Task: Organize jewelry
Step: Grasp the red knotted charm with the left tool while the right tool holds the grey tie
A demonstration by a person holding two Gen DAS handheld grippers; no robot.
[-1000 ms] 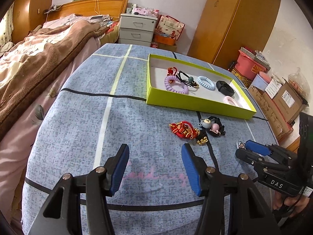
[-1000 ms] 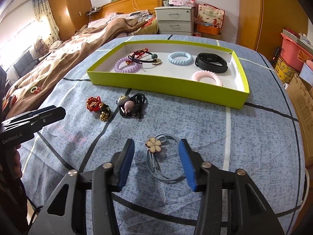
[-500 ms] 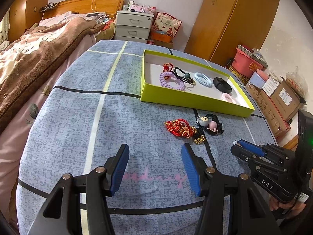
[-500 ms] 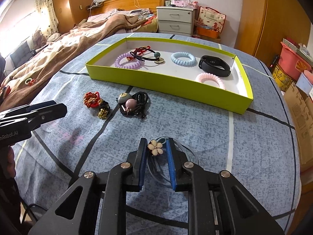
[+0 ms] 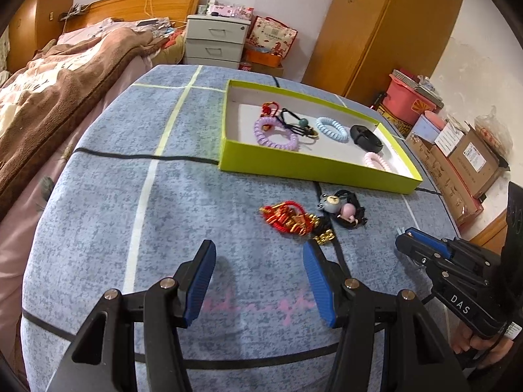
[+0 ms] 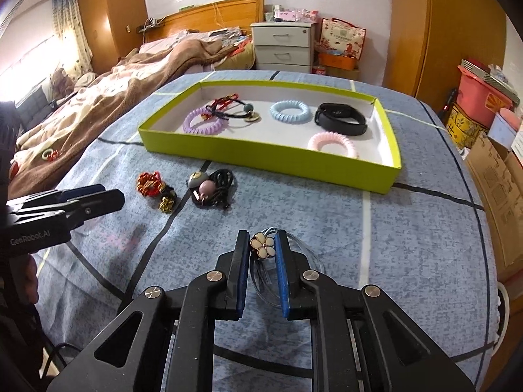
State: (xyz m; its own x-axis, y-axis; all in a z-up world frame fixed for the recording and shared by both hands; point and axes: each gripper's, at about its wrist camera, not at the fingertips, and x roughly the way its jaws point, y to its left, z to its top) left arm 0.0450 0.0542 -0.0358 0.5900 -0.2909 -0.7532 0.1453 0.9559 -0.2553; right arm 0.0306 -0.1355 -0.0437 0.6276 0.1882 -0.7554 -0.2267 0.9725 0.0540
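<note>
A cream flower-charm hair tie (image 6: pixel 263 245) with clear loops sits between the closing right gripper (image 6: pixel 260 251) pads; left gripper (image 5: pixel 259 269) spread. Ahead, a green tray (image 6: pixel 268 154) of coil ties.

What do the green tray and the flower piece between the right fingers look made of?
Green tray: seemingly cardboard, matte lime outside, white inside, with thin folded walls. Flower hair tie: glossy cream petals in a gold-toned rim, probably enamel or plastic on metal, on a thin greyish elastic loop; the right gripper is closing around it.
</note>
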